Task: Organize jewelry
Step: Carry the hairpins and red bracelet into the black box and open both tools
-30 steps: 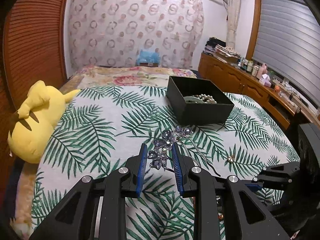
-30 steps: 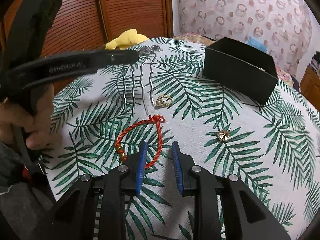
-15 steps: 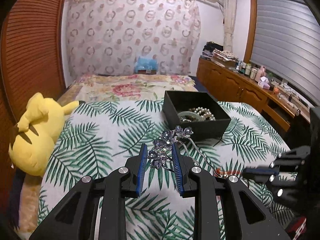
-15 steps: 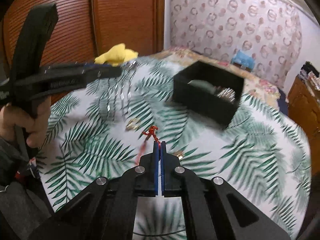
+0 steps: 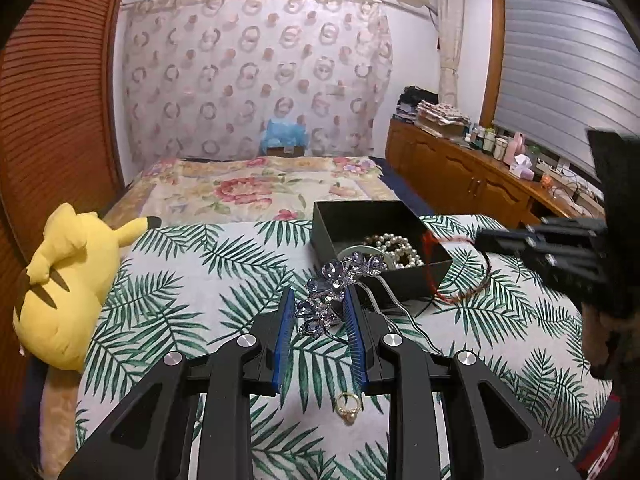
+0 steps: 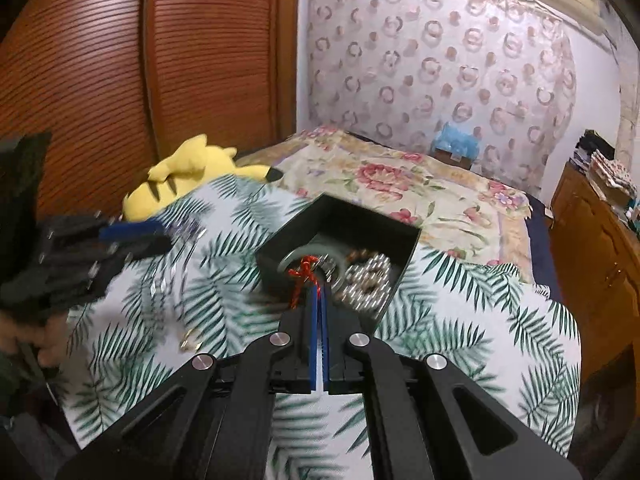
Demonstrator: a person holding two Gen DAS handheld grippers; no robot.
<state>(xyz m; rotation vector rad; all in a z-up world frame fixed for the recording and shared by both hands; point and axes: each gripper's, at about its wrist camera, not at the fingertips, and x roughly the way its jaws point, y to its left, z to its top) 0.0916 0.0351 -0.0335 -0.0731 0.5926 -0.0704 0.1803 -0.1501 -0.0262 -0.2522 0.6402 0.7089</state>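
The jewelled hair comb (image 5: 334, 294) sits between the fingers of the left gripper (image 5: 318, 316), its blue flower head reaching toward 1 o'clock and its metal prongs trailing to 4 o'clock. The red cord bracelet (image 6: 303, 278) hangs from the tips of the right gripper (image 6: 319, 298), at 12 o'clock, over the near edge of the black jewelry box (image 6: 362, 220). A second ago the bracelet lay on the palm-leaf bedspread (image 5: 192, 276) between parted fingers; now those fingers are pinched together on it. The left fingers stay moderately spread, clamping the comb. A gold pearl ring (image 5: 349, 403) lies below at 6 o'clock.
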